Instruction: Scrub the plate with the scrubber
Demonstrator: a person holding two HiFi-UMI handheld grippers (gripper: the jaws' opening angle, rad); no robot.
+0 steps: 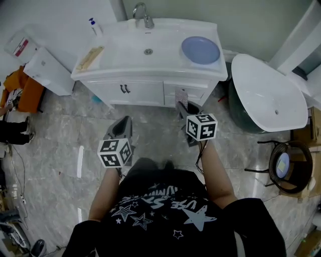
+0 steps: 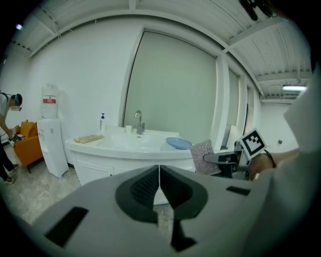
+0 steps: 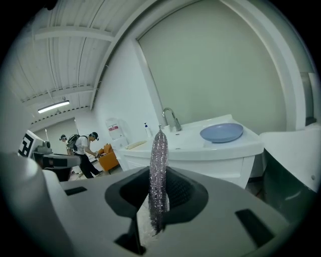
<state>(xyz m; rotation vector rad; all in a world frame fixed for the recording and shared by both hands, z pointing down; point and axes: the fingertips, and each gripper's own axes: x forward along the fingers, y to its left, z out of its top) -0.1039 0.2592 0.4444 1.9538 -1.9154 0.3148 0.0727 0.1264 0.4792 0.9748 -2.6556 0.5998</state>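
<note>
Now | right gripper (image 3: 159,196) clamped on scrubber (image 3: 159,160) (edge-up) | left gripper (image 2: 159,186) shut, empty | plate (image 1: 200,49) flat on sink (image 1: 150,76) rim, ahead, slightly right of right gripper; right arm nearer

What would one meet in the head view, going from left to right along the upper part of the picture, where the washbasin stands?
water dispenser → pump bottle → faucet → blue plate → white tub
</note>
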